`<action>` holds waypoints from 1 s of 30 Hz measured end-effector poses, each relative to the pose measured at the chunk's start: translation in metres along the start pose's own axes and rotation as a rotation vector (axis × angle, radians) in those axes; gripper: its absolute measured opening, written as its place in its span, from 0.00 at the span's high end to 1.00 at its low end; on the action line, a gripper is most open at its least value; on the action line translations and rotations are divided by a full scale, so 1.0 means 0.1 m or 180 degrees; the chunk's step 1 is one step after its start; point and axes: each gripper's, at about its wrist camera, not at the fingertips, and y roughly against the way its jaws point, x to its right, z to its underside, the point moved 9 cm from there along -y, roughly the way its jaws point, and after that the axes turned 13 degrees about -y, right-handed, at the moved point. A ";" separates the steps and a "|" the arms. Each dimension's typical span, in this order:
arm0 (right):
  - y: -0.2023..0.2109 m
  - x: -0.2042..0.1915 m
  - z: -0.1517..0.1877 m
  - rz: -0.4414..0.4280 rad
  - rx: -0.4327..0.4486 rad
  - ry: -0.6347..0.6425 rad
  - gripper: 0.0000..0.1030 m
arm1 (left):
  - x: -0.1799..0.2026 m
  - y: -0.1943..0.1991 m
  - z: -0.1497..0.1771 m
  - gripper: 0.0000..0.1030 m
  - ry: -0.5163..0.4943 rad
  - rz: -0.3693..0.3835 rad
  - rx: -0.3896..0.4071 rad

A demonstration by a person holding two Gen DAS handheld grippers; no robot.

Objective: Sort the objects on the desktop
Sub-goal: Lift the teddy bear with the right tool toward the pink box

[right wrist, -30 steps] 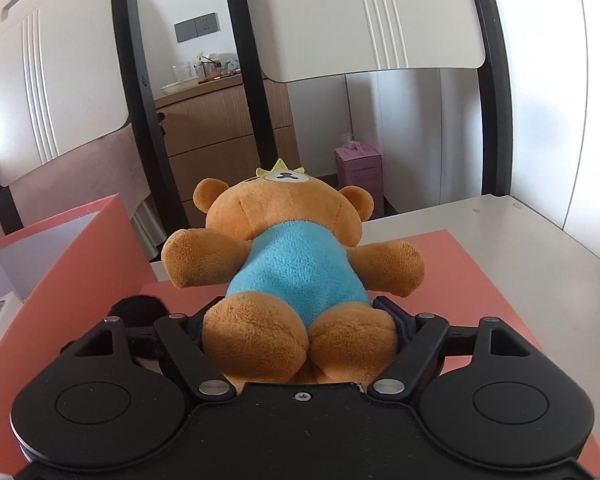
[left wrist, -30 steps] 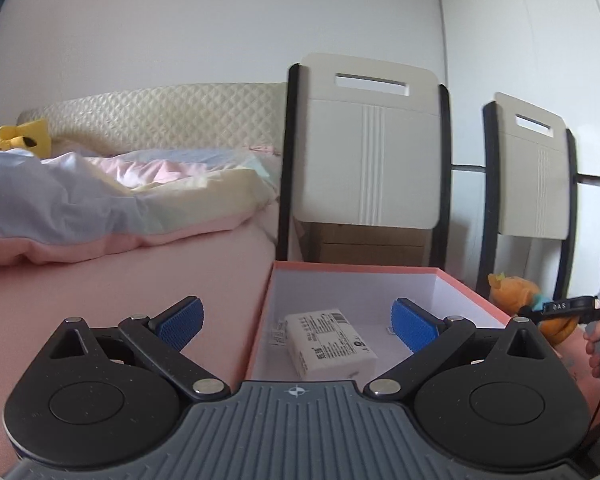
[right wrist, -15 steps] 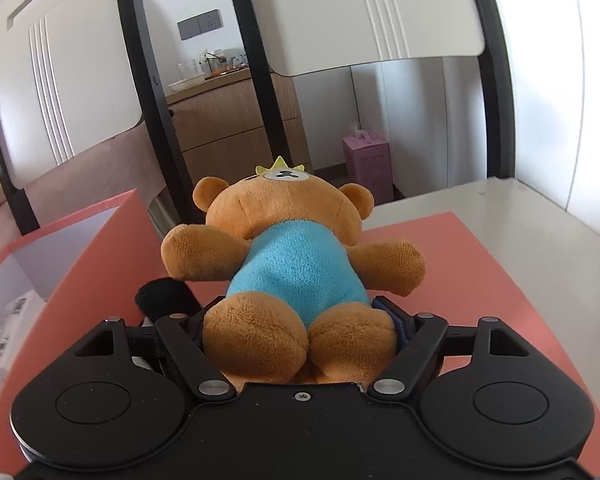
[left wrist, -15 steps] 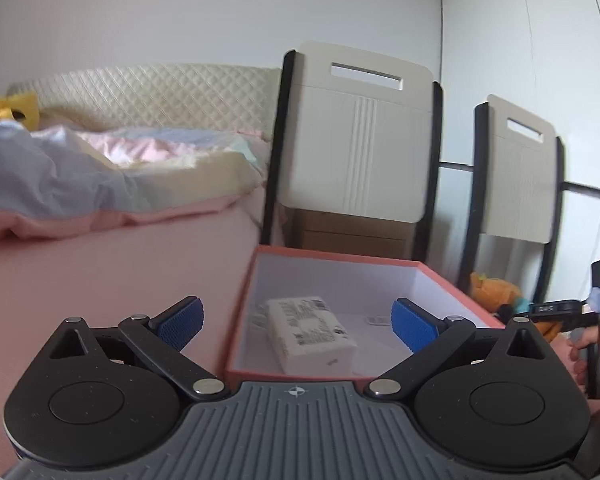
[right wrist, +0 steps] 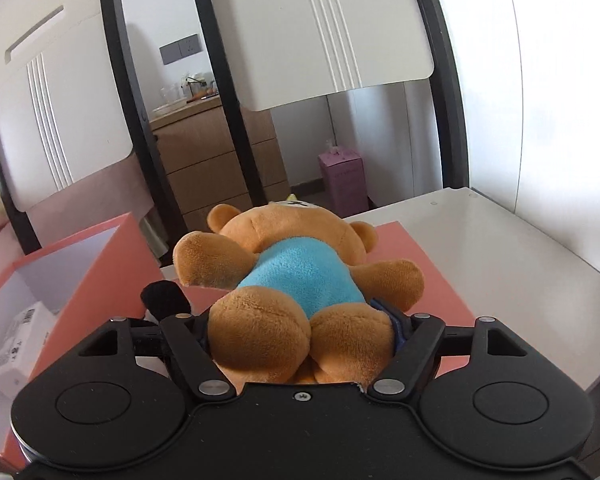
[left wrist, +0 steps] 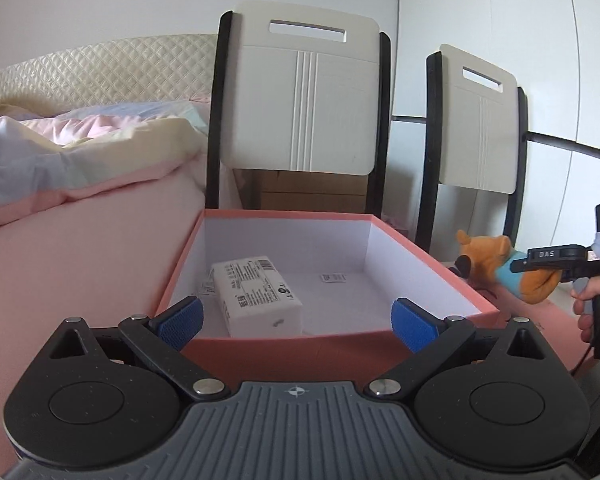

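Left gripper (left wrist: 296, 322) fingers spread wide, nothing between the blue pads (left wrist: 180, 320) — poised at the near rim of the box (left wrist: 284, 346). Right gripper (right wrist: 302, 330) fingers clamped on the bear (right wrist: 296, 276) at the hips.

Box: coral outside, white inside, open top. Holds one white carton (left wrist: 258, 296) with printed labels, lying toward the left wall; a small sticker on the floor.

Bear: brown plush, blue shirt, lying back-up with head away from the camera, over a coral sheet (right wrist: 432, 280) on the white table (right wrist: 500, 256) — just right of the box.
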 end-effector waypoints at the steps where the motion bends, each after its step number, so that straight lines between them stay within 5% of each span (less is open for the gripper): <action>1: 0.00 -0.01 0.02 -0.0060 -0.0040 -0.0027 0.30 | 0.00 0.00 -0.02 0.02 0.0000 -0.0021 -0.0026; 7: 0.07 -0.10 0.13 -0.0212 -0.0144 0.0153 0.30 | 0.07 0.00 -0.16 0.02 0.0193 -0.0004 -0.0181; 14: 0.14 -0.15 0.15 -0.0199 -0.0080 0.0212 0.31 | 0.41 -0.15 -0.23 0.02 -0.0652 0.0119 -0.0383; 19: 0.23 -0.28 0.22 -0.0102 0.0040 0.0317 0.31 | 0.31 -0.22 -0.24 0.02 -0.0484 0.0117 -0.0281; 25: 0.36 -0.50 0.22 0.0016 0.0246 0.0388 0.31 | 0.08 -0.09 -0.31 0.02 0.0068 -0.0024 0.0265; 30: 0.41 -0.64 0.26 0.0107 0.0328 0.0328 0.31 | 0.07 -0.08 -0.33 0.02 0.0059 0.0078 0.0290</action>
